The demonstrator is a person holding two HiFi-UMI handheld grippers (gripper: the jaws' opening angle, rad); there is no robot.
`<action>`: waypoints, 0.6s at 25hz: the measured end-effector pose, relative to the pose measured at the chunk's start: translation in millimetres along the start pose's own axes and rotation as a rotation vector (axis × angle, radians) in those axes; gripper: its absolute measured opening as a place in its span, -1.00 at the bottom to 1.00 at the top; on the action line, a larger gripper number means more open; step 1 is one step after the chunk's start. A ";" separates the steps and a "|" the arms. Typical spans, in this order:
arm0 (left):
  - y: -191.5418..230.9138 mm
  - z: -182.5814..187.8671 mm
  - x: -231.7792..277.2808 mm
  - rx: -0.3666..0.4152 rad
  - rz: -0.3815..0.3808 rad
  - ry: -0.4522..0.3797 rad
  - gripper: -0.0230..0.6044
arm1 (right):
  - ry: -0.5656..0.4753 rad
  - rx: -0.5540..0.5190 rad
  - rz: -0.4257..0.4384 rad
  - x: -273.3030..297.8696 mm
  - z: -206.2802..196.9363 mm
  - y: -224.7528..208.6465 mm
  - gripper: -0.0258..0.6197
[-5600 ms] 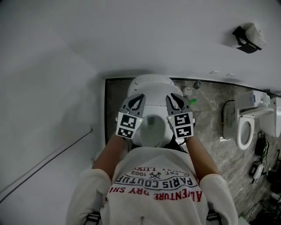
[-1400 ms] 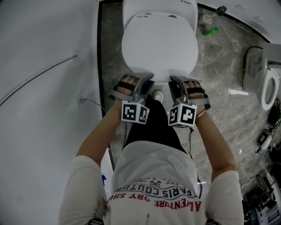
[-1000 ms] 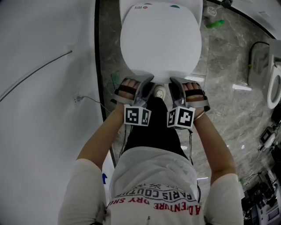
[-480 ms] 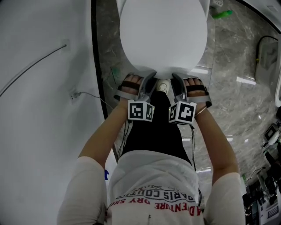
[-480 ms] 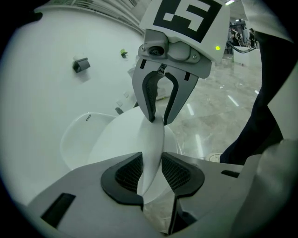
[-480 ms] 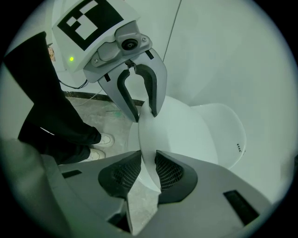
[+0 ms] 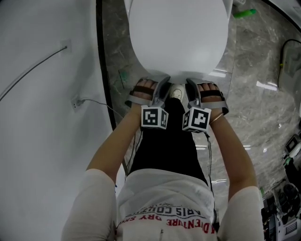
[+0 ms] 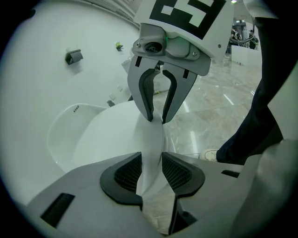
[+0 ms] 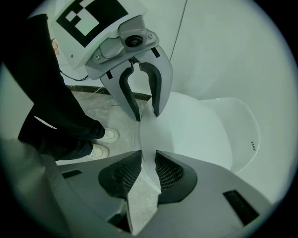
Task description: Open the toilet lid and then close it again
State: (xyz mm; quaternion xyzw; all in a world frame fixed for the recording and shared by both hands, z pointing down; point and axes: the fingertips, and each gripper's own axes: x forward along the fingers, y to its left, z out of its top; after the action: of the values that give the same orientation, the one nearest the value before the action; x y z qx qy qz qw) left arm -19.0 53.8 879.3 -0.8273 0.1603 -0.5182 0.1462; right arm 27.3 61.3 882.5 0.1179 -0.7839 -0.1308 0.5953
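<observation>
The white toilet lid lies almost flat, its front edge toward me. Both grippers hold that edge side by side. My left gripper has the rim of the lid between its pads; they still touch it while the jaws are opening. My right gripper grips the rim of the lid just to the right, its pads pressed on both faces. Each gripper view shows the other gripper across the rim: the right gripper and the left gripper. The seat rim shows just under the lid.
The toilet stands against a white wall on the left, with a thin cable and a socket. Grey marble floor spreads to the right, with a green object on it. My white shoe is under the lid's front.
Both grippers have sunk together with the lid's front edge between them, and the lid has dropped from a tilt to nearly flat. The head view has moved closer to the toilet.
</observation>
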 end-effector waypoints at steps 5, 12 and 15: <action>-10.5 -11.4 17.8 -0.011 -0.026 0.021 -0.49 | 0.021 0.024 0.033 20.1 -2.3 7.3 -0.70; -15.6 -12.9 25.4 -0.015 -0.078 0.030 -0.48 | 0.019 0.054 0.070 27.1 -5.8 10.2 -0.70; -12.5 -10.4 19.0 -0.007 -0.121 0.036 -0.48 | 0.015 0.058 0.103 20.3 -3.8 9.4 -0.70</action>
State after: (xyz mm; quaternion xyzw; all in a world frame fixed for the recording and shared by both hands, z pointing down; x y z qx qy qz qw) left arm -19.1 56.4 904.1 -0.8266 0.1145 -0.5402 0.1089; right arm 25.3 63.0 905.1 0.0956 -0.7880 -0.0764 0.6034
